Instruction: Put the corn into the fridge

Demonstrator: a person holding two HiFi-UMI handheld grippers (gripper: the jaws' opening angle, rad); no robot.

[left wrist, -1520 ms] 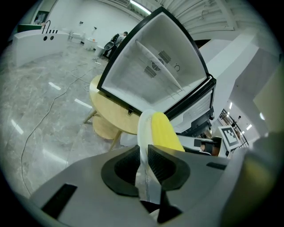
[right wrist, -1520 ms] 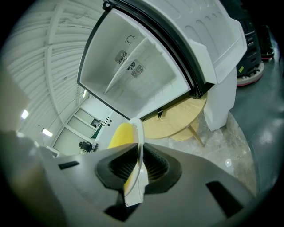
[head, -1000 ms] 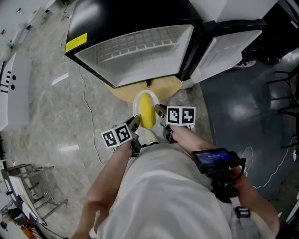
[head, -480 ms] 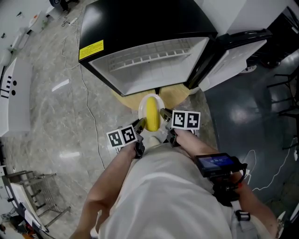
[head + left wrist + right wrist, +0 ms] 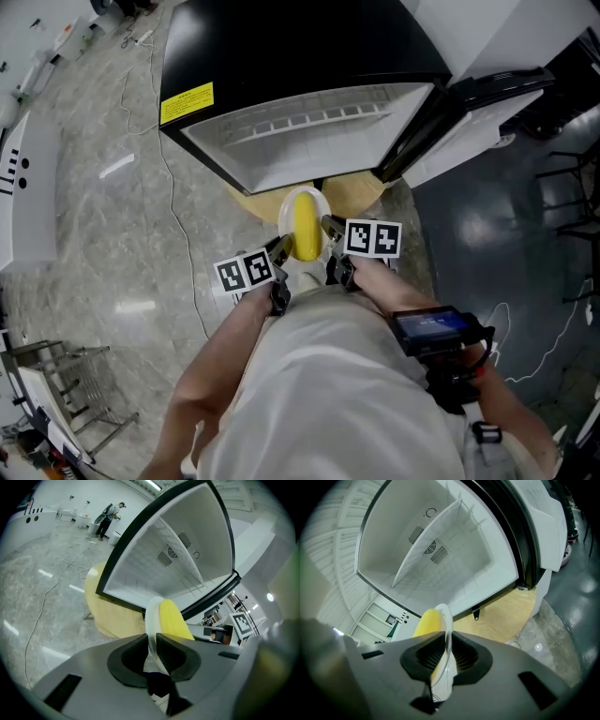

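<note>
The left gripper (image 5: 150, 652) has its jaws pressed onto the thin rim of a white plate (image 5: 302, 193), the edge running straight up between them. The right gripper (image 5: 446, 654) pinches the opposite rim in the same way, so the plate hangs between the two, held off the floor. On the plate lies the corn (image 5: 305, 231), a yellow cob pointing lengthwise toward the fridge (in both gripper views it shows as a yellow bulge just behind the rim).

Just beyond the plate stands the fridge (image 5: 281, 56), black outside and white inside, its open front facing the grippers. Its door (image 5: 469, 117) is swung out to the right, well apart from the plate. Inside the compartment a white wire shelf (image 5: 426, 550) crosses the space, and a round vent (image 5: 173, 552) sits on the back wall. The fridge rests on a pale wooden board (image 5: 358, 192), whose rounded edge juts out below the plate.

A yellow label (image 5: 186, 101) is stuck on the black casing near its left corner; its print is too small to read. A thin cable (image 5: 178, 225) trails over the grey marbled floor at the left, and a metal rack (image 5: 66, 384) stands at the lower left. A small device with a lit screen (image 5: 431, 325) is strapped on the person's right forearm. Far off in the left gripper view another person (image 5: 108, 516) stands bent over something
</note>
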